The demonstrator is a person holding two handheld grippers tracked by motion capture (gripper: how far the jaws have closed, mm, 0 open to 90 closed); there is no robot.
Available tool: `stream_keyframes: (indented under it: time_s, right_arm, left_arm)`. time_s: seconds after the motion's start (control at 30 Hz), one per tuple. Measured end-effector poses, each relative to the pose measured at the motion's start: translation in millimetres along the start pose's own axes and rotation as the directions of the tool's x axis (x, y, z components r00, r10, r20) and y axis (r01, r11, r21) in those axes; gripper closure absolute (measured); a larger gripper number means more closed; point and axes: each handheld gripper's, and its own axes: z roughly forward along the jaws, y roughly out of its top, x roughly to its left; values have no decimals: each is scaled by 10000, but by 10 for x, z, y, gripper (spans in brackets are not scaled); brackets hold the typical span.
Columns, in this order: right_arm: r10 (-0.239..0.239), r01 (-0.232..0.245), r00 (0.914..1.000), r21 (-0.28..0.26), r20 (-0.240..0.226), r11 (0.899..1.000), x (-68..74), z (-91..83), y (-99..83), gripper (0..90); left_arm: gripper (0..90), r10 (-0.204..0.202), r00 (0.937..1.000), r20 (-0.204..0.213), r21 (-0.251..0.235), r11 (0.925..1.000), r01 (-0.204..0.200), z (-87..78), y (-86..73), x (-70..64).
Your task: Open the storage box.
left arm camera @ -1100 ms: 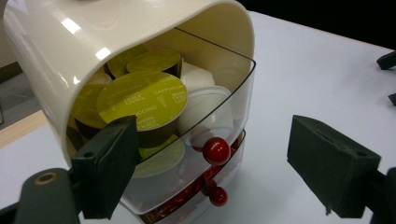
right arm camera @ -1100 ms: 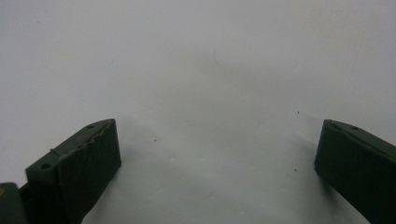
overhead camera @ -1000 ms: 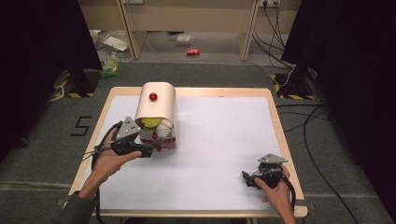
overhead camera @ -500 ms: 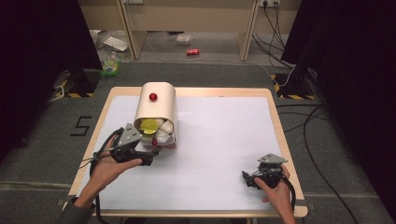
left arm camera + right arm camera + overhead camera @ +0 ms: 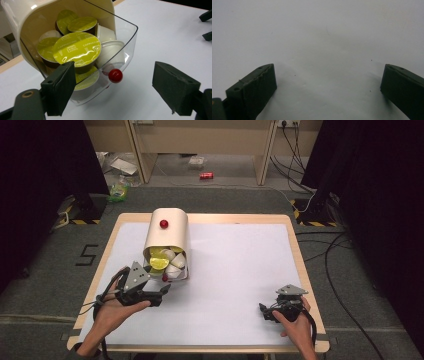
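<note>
Looking down from the high view, the left gripper (image 5: pixel 162 295) sits in the person's left hand (image 5: pixel 112 307) just in front of the clear drawer (image 5: pixel 172 270) that is slid out of a cream capsule dispenser (image 5: pixel 168 232) on the left half of the desk (image 5: pixel 240 270). Its fingers are spread apart and hold nothing. The drawer is full of coffee capsules (image 5: pixel 160 263), and a red knob (image 5: pixel 164 223) shows on the dispenser's top. The right gripper (image 5: pixel 265 312) rests on the white surface near the front right corner, well apart from the dispenser.

From the left gripper view, the fingers (image 5: pixel 61 87) stand wide, released, either side of the drawer's (image 5: pixel 125 37) front. A second red knob (image 5: pixel 115 75) on the drawer front lies between them, nearer the left one, touching neither. Yellow-green foil lids (image 5: pixel 77 50) and white capsule bodies crowd the drawer.

From the right gripper view, the fingers (image 5: pixel 259 85) are spread wide over the bare white desk (image 5: pixel 324 45), grasping nothing.
</note>
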Motion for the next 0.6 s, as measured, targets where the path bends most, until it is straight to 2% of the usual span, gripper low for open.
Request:
stream_keyframes:
  time_s: [0.3, 0.6]
  right_arm:
    - [-7, 7, 10000, 2, 4, 10000, 0, 0, 0, 7]
    - [12, -12, 10000, 9, -1, 10000, 1, -1, 0, 7]
  left_arm:
    - [188, -72, 9999, -133, 52, 10000, 73, -19, -12, -50]
    - [188, -55, 10000, -51, 239, 9997, 56, -60, -26, -90]
